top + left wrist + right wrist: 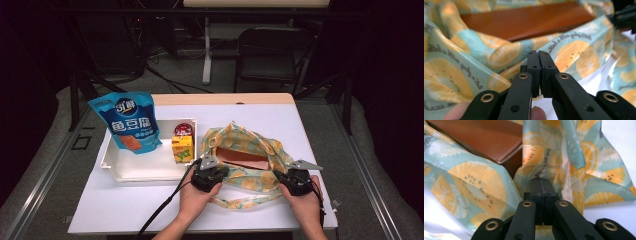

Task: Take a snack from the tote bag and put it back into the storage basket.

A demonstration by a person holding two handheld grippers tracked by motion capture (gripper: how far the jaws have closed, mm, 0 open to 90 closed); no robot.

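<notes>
Snacks sit at the left of the high view: a blue pouch (126,122) leans over the far left corner of a white tray (145,169), and at the tray's right end a yellow drink carton (182,149) stands upright with a small red pack (183,131) just behind it. Right of the tray, in the middle of the white bench (120,200), lies a cloth bag (250,155) printed with orange slices on pale green, its mouth spread so that a brown box (245,159) shows inside. The left tongs (206,176) are at the bag's near left rim, held from below by a hand (197,200); in the left gripper view their jaws stand pressed together with no cloth plainly between them, the printed fabric just beyond the tips. A strap of the bag (240,202) loops on the bench between the two hands. The right tongs (294,181) are at the bag's near right rim, and in the right gripper view their jaws are likewise closed, tips against the folded cloth beside the box corner; whether cloth is pinched cannot be told.
</notes>
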